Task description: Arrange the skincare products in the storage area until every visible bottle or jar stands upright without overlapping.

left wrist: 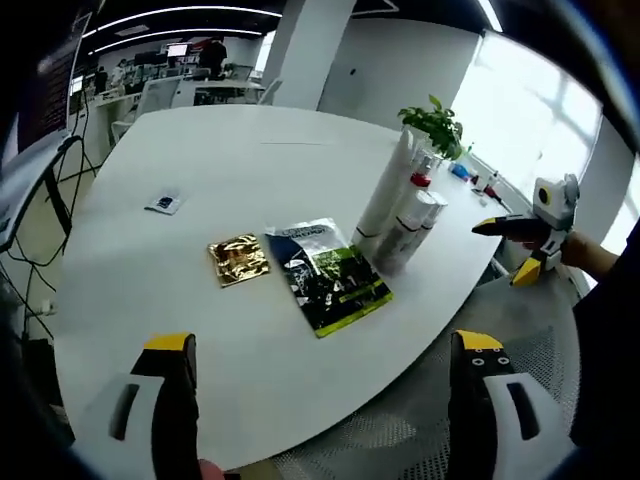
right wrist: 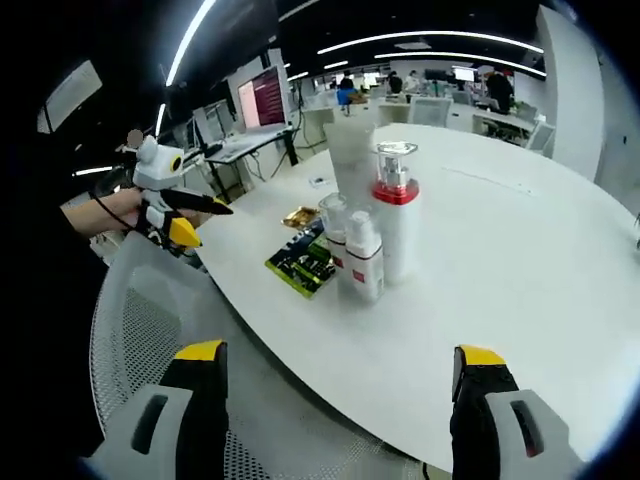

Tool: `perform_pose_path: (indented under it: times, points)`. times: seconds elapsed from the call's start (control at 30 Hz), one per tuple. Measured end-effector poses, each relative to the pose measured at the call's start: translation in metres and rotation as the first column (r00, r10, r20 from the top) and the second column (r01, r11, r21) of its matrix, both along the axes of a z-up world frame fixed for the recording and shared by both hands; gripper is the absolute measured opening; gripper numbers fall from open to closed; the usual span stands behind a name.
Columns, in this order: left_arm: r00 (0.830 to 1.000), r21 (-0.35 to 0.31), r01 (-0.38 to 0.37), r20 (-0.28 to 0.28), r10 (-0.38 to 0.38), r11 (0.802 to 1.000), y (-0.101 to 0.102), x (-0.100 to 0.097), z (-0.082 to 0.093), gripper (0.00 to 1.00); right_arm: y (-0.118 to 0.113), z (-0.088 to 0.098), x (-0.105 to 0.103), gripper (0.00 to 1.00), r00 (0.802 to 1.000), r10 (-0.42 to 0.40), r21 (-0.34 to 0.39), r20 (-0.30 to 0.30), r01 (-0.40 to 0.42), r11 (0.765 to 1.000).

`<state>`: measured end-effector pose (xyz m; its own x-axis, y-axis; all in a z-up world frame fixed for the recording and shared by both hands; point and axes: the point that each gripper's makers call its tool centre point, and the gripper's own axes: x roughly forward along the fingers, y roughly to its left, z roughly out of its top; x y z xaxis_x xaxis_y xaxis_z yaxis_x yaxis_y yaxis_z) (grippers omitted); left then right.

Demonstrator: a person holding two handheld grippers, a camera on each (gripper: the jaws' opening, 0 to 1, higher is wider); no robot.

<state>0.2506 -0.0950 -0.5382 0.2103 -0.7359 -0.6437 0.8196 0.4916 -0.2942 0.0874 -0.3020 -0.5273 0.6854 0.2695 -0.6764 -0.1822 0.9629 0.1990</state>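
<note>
Several skincare containers stand upright, close together, near the white table's edge: a tall white tube (left wrist: 383, 195) (right wrist: 350, 155), a bottle with a red collar and clear cap (left wrist: 421, 181) (right wrist: 396, 210), and small white bottles (left wrist: 411, 232) (right wrist: 362, 258). A green and black packet (left wrist: 328, 276) (right wrist: 304, 262) and a gold sachet (left wrist: 238, 260) (right wrist: 300, 216) lie flat beside them. My left gripper (left wrist: 324, 344) (right wrist: 172, 214) is open off the table's near edge, holding nothing. My right gripper (right wrist: 340, 355) (left wrist: 532, 236) is open too, short of the bottles.
A small pale sachet (left wrist: 163, 203) lies farther out on the round white table (left wrist: 250, 160) (right wrist: 520, 250). A potted plant (left wrist: 437, 124) stands behind the bottles. A grey mesh chair (right wrist: 150, 320) sits under my right gripper. Desks with monitors (right wrist: 262, 100) and people fill the background.
</note>
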Motion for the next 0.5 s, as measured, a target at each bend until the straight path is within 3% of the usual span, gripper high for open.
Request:
perform_pose_path:
  times: [0.23, 0.5]
  points:
    - [0.999, -0.012, -0.034, -0.004, 0.034, 0.999, -0.005, 0.027, 0.005, 0.98, 0.001, -0.007, -0.001, 0.99, 1.000, 0.013, 0.002, -0.029, -0.012, 1.000]
    - [0.999, 0.005, -0.043, 0.022, 0.043, 0.999, -0.008, 0.059, 0.007, 0.99, -0.010, -0.006, 0.005, 0.97, 0.998, -0.055, 0.040, -0.013, 0.055, 0.998]
